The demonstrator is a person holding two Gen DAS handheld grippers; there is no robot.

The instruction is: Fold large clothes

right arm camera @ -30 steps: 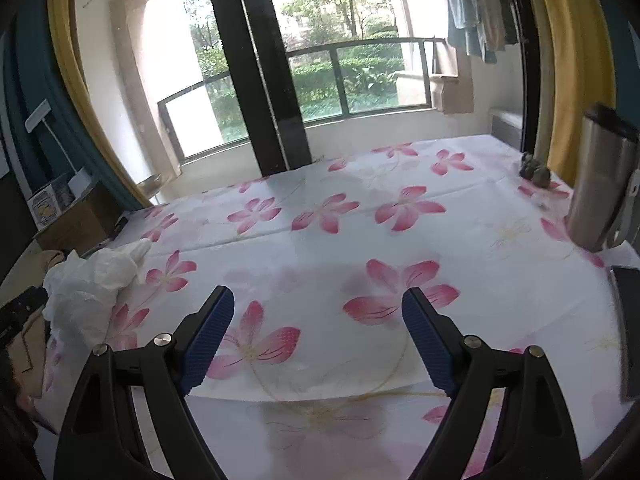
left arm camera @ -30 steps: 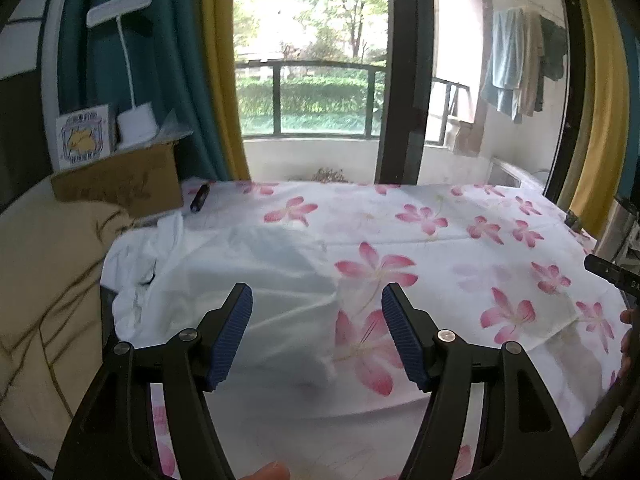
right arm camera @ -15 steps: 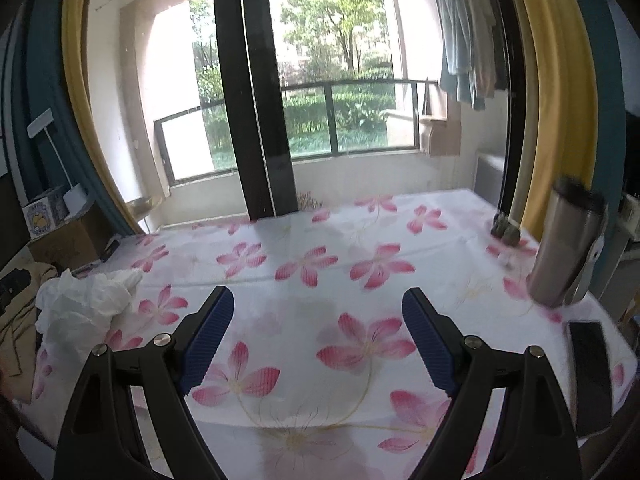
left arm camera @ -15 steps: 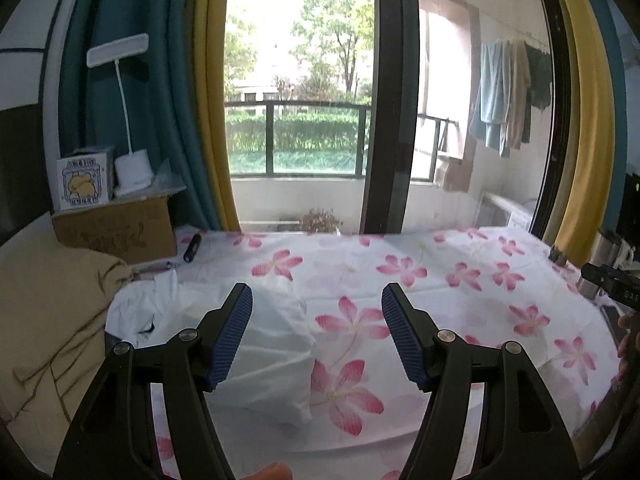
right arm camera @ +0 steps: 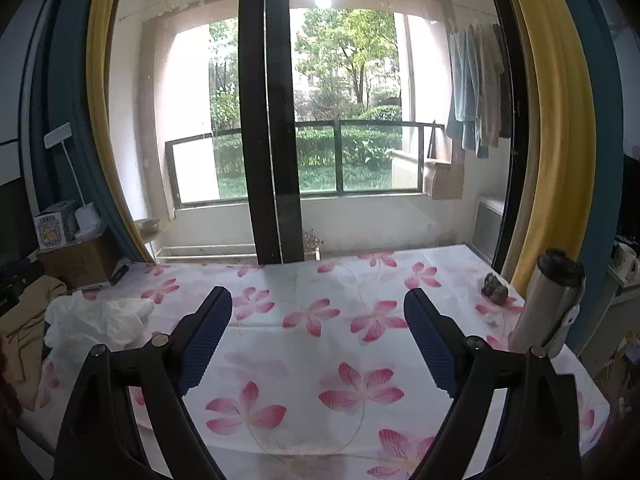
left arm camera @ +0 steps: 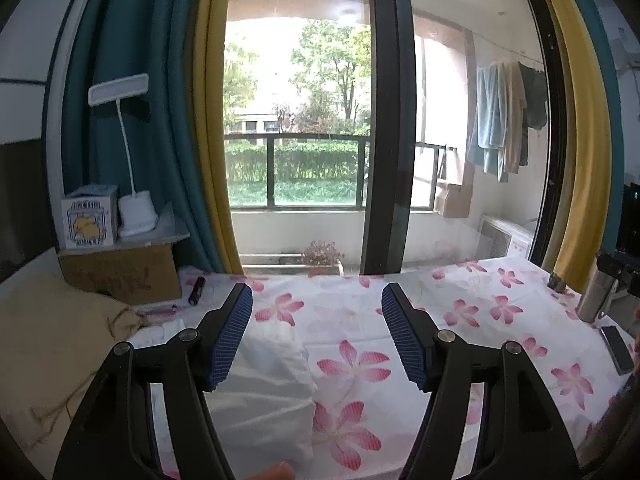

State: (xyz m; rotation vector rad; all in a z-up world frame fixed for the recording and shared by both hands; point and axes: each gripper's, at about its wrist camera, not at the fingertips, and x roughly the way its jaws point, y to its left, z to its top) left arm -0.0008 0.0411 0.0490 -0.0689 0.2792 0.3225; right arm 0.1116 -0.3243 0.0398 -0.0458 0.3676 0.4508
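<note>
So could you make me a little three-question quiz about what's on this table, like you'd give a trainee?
1. True or false: the left tool is clamped on the white garment.
2. Which stands at the right edge of the flowered tablecloth: A) a steel flask, B) a desk lamp, C) a cardboard box?
3. Fill in: the crumpled white garment lies at the table's ____ side in the right tool's view.

Key:
1. False; both tools are open and hold nothing.
2. A, the steel flask.
3. Left.

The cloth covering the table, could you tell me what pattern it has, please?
White cloth printed with pink flowers, clearest in the right wrist view.
</note>
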